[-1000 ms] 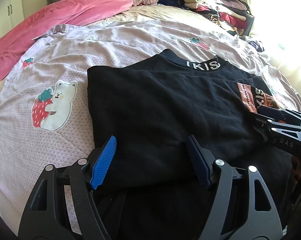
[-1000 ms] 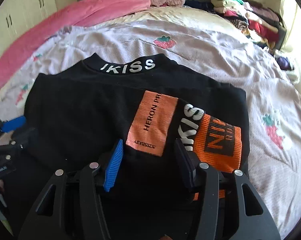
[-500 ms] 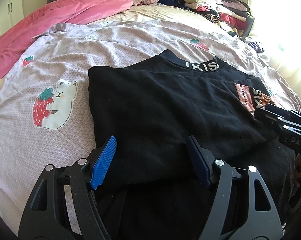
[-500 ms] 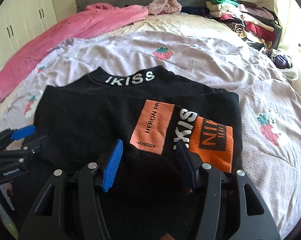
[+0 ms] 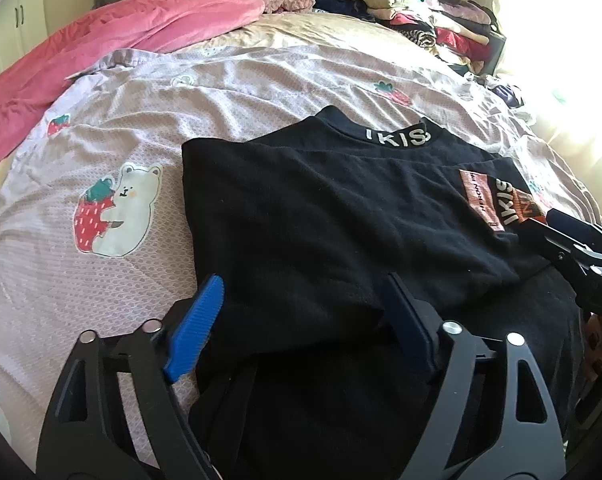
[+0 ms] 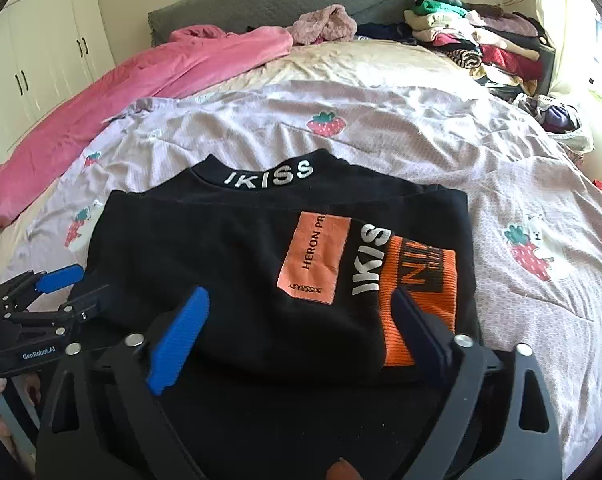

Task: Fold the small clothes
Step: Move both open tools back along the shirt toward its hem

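Note:
A black sweater (image 5: 321, 216) with a white "IKISS" collar and orange patches lies folded on the bed, sleeves laid across its body; it also shows in the right wrist view (image 6: 237, 248). My left gripper (image 5: 301, 312) is open, its blue fingers spread just above the sweater's near left fold. My right gripper (image 6: 301, 320) is open above the sweater's near right part, close to the orange cuff (image 6: 421, 292). Each gripper shows at the edge of the other's view: the right one (image 5: 573, 248), the left one (image 6: 57, 292).
The bed has a lilac strawberry-print cover (image 5: 141, 140). A pink blanket (image 6: 141, 80) lies at the back left. A pile of folded clothes (image 6: 481, 36) stands at the back right. White cupboards (image 6: 41, 60) are to the left.
Both grippers have drawn back and risen a little from the sweater; the right one more. The sweater lies as before.

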